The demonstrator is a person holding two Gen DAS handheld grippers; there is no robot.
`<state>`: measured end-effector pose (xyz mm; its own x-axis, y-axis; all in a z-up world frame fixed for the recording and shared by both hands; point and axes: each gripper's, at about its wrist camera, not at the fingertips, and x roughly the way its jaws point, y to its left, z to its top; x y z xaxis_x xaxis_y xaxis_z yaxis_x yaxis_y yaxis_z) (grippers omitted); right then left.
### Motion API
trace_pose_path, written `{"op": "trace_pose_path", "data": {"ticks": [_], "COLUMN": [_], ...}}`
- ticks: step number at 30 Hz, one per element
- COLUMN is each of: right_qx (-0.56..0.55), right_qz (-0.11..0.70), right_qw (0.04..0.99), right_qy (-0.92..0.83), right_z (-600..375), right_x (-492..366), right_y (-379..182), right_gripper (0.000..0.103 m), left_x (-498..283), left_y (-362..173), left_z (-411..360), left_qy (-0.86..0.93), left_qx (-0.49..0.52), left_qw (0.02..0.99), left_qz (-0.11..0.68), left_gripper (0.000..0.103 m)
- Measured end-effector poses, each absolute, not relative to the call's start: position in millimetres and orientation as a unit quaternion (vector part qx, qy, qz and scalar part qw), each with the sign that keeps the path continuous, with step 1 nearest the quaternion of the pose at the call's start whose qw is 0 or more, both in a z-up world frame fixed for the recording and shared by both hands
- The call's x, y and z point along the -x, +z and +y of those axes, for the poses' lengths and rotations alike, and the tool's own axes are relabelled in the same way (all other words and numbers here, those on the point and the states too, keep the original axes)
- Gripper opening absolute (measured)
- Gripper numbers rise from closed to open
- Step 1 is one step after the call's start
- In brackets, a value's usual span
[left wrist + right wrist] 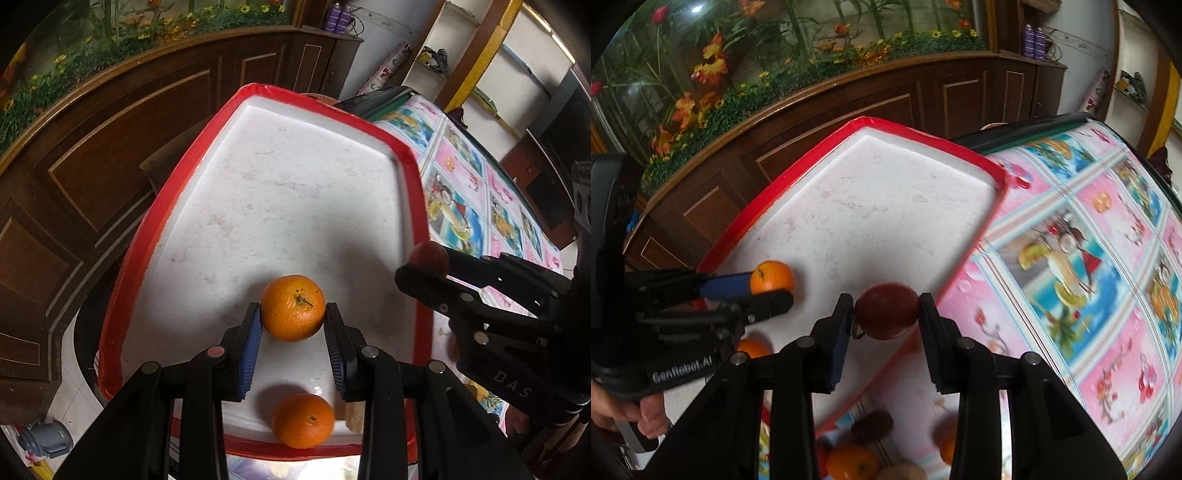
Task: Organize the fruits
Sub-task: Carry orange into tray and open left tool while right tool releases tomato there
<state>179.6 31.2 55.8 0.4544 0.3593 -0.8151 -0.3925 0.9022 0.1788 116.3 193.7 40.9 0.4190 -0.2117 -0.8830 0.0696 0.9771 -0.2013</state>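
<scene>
a: both carried fruits hang over the tray (402, 155): left hand-held gripper (293, 314) clamps an orange (293, 307), right hand-held gripper (886, 314) a dark red fruit (887, 310).

b: placing step, i judge; next lower and release beside the tray's other orange (303, 420).

Orange (293, 307) and red fruit (887, 311), both claw-held

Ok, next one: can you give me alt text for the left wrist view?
The left gripper holds an orange above a white tray with a red rim. A second orange lies in the tray near its front edge, and at right the right gripper holds a dark red fruit.
</scene>
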Motion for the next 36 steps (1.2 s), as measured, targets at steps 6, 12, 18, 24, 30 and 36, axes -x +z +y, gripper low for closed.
{"op": "trace_pose_path", "data": {"ticks": [6, 12, 18, 24, 30, 36], "right_qx": [0.032, 0.043, 0.049, 0.039, 0.039, 0.025], "right_qz": [0.483, 0.493, 0.502, 0.503, 0.492, 0.476], "right_qw": [0.845, 0.839, 0.836, 0.837, 0.845, 0.857], "right_qy": [0.229, 0.228, 0.219, 0.211, 0.204, 0.198], "right_z": [51, 63, 65, 59, 57, 42], "right_x": [-192, -197, -199, -199, -194, -185], "right_y": [44, 37, 29, 26, 32, 46], "right_gripper": [0.038, 0.038, 0.039, 0.039, 0.048, 0.060], "left_x": [-122, -125, -126, -125, -121, -113], "left_y": [35, 33, 33, 34, 34, 43], "left_z": [202, 202, 203, 204, 211, 204], "left_qy": [-0.078, -0.083, -0.081, -0.081, -0.060, -0.057], "left_qx": [0.072, 0.062, 0.070, 0.075, 0.092, 0.077], "left_qw": [0.838, 0.840, 0.841, 0.841, 0.842, 0.850], "left_qz": [0.536, 0.532, 0.530, 0.529, 0.528, 0.518], "left_gripper": [0.033, 0.033, 0.034, 0.054, 0.066, 0.073]}}
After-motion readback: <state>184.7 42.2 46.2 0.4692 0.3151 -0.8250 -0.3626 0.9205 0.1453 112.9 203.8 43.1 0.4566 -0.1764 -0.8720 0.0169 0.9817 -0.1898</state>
